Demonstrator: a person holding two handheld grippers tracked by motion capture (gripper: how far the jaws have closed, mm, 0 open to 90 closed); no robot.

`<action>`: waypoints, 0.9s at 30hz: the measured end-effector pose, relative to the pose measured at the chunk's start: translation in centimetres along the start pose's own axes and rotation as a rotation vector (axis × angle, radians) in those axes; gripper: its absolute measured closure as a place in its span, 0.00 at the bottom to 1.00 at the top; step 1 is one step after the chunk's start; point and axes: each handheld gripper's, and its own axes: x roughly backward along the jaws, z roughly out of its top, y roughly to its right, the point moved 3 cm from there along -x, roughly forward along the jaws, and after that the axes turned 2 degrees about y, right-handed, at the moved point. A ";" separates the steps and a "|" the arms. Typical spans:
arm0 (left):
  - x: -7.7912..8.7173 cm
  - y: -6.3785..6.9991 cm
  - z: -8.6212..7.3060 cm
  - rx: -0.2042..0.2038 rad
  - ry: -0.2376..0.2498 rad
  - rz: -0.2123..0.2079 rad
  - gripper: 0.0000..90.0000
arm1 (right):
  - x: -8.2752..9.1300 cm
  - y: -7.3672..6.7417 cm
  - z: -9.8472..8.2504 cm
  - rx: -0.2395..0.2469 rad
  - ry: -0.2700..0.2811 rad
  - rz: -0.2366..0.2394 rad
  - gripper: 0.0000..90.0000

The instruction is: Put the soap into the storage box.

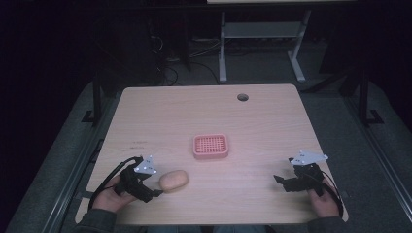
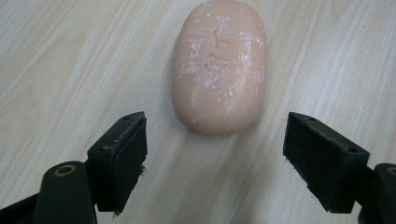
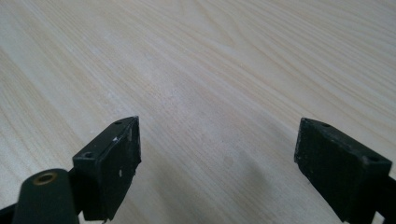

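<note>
Pale wood-grain tabletop point(image 1: 252, 116) is carrying a peach-coloured oval bar of soap point(image 1: 174, 180), flecked with white scuffs, which is lying flat near the front left edge. Just beside it, the left gripper point(image 1: 156, 192) is pointing at the soap with its black fingers point(image 2: 119, 156) spreading wide apart and not touching it, while a pink square perforated plastic soap dish point(image 1: 210, 146) is sitting apart near the middle. Well apart on the right, the right gripper point(image 1: 278, 180) is hovering over bare wood with its fingers point(image 3: 109, 163) also gaping open.

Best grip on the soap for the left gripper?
Grip the soap across its narrow middle, on the two long sides. It lies flat, long axis in line with the open left gripper, so probably push straight ahead until the jaws flank it.
</note>
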 end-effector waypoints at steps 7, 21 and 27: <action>-0.5 -0.1 0.7 -0.015 -0.010 -0.005 0.24 | 0.1 0.1 0.0 0.000 0.002 0.000 0.16; -1.4 -0.2 1.9 -0.036 -0.023 -0.030 0.24 | 0.1 0.1 -0.1 -0.001 0.003 0.001 0.16; -1.8 -0.2 2.2 -0.034 -0.032 -0.042 0.24 | 0.1 0.0 0.0 0.002 0.003 0.003 0.16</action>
